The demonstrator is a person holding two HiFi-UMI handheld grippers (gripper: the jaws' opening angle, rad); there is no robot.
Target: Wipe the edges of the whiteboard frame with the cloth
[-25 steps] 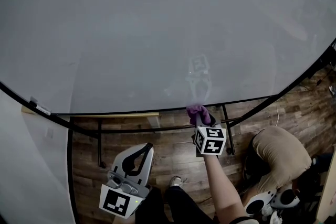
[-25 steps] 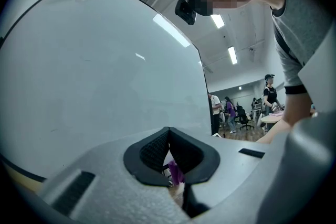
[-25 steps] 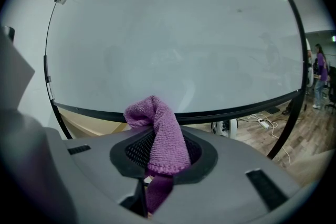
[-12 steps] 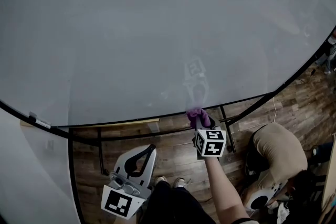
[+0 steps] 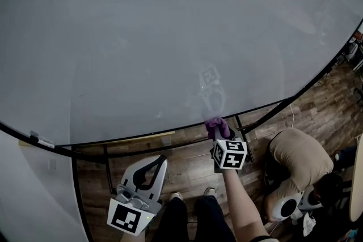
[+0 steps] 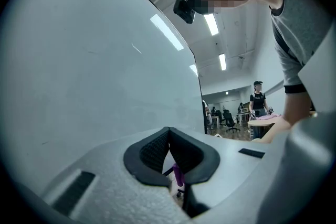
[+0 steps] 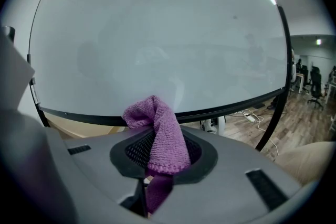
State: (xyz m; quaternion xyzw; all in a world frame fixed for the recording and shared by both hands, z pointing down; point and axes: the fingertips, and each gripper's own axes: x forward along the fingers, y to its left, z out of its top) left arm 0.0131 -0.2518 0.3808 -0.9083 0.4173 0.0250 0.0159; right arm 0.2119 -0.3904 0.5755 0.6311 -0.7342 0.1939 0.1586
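The whiteboard (image 5: 170,37) fills most of the head view, and its black frame (image 5: 266,106) curves along the bottom. My right gripper (image 5: 220,134) is shut on a purple cloth (image 5: 217,125). The cloth's bunched tip sits against the frame's bottom edge, right of centre. In the right gripper view the cloth (image 7: 157,131) hangs over the shut right gripper (image 7: 163,152), and its tip overlaps the frame (image 7: 236,106). My left gripper (image 5: 159,160) is held low and to the left, away from the board, shut with nothing in it. In the left gripper view the left gripper (image 6: 169,136) points along the whiteboard (image 6: 105,60).
The board's black stand legs (image 5: 244,133) and a crossbar run below the frame over a wooden floor. A beige cushioned seat (image 5: 298,158) lies at the lower right. A small clip (image 5: 38,139) sits on the frame at the left. People stand far off (image 6: 257,107).
The cloth and right gripper have shifted slightly right along the bottom frame edge. The head view has also drifted. The left gripper has hardly moved.
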